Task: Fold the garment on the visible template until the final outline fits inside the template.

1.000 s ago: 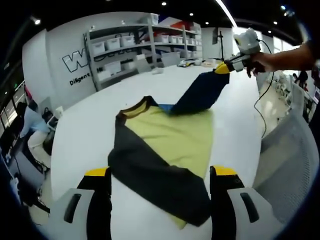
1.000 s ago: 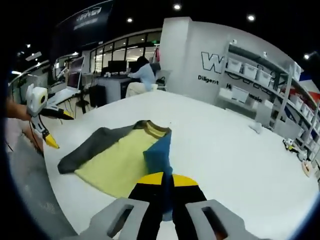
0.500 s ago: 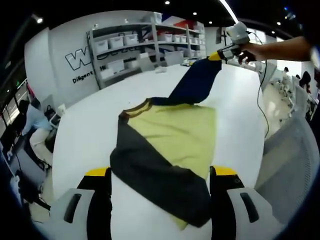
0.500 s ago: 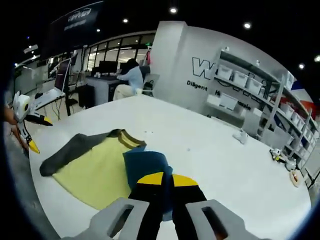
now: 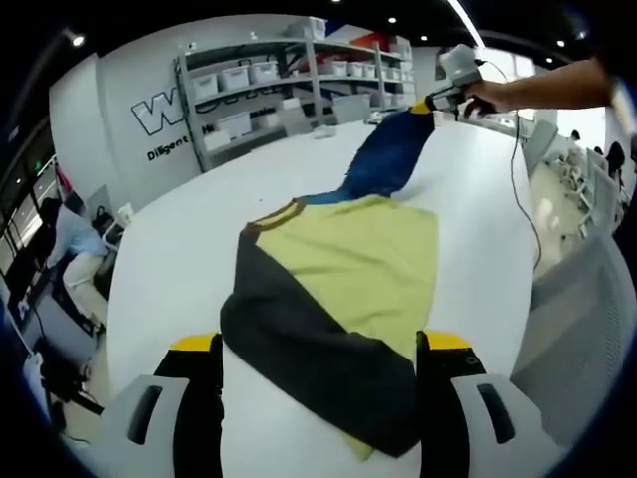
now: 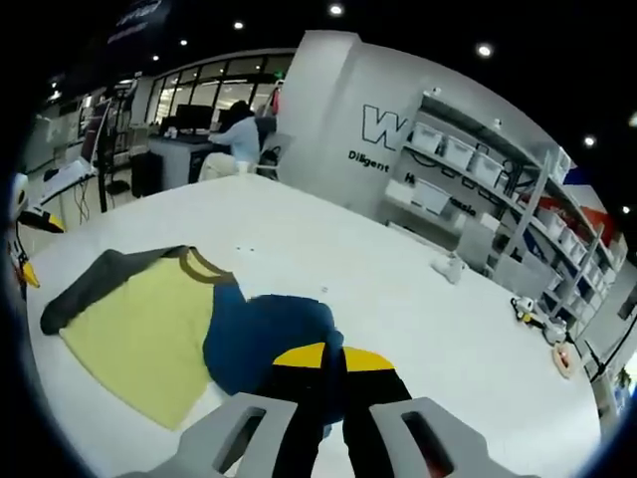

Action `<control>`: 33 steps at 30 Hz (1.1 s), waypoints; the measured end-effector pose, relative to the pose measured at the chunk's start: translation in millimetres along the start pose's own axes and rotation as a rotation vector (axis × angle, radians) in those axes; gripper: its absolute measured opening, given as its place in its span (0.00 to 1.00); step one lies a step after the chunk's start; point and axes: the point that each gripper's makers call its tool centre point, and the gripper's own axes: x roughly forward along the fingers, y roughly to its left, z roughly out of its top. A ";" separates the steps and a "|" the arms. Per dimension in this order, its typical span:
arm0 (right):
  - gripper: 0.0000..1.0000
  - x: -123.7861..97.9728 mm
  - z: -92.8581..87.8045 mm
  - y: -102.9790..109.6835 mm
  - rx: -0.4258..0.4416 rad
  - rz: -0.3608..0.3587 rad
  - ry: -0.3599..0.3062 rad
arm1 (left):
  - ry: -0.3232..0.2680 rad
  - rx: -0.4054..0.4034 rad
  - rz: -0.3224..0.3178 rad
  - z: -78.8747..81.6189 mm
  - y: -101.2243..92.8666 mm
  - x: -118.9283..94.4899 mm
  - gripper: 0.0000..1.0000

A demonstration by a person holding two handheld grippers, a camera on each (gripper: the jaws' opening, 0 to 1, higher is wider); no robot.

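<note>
A garment lies on the white table [image 5: 169, 249], its yellow-green body [image 5: 358, 259] crossed diagonally by a folded dark grey sleeve [image 5: 309, 349]. Its blue sleeve [image 5: 383, 159] is stretched up and away from the collar, and my right gripper [image 5: 430, 102] is shut on its end. From the right gripper view, the blue sleeve [image 6: 264, 334] runs into the right gripper [image 6: 322, 360], with the yellow-green body [image 6: 134, 329] and grey sleeve [image 6: 85, 284] to the left. My left gripper [image 5: 319, 342] stands open, its jaws on either side of the garment's near hem; it shows as the left gripper [image 6: 35, 249] at the far left edge.
Shelves with white bins [image 5: 249, 90] line the far wall. A person sits at a desk [image 6: 234, 134] beyond the table. A mesh chair back [image 5: 577, 329] stands at the table's right edge, and a cable [image 5: 518, 189] hangs from the right gripper. Small items [image 6: 448, 267] lie far off on the table.
My right gripper has carried the blue sleeve farther away from the body, drawing it out long. The left gripper has stayed open at the near hem.
</note>
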 end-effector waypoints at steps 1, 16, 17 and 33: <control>0.00 2.1 -0.9 -2.5 0.003 -0.002 0.001 | 0.001 0.000 0.000 0.1 0.0 0.8 0.76; 0.00 30.1 -32.1 -49.5 0.158 -0.023 0.020 | 0.028 -0.005 0.017 5.1 4.7 9.1 0.75; 0.00 31.4 -36.9 -53.2 0.169 -0.026 0.029 | 0.030 -0.007 0.017 5.3 4.9 9.9 0.75; 0.00 11.8 -105.2 -79.7 0.223 -0.091 0.081 | 0.055 -0.006 0.006 3.1 2.1 19.7 0.75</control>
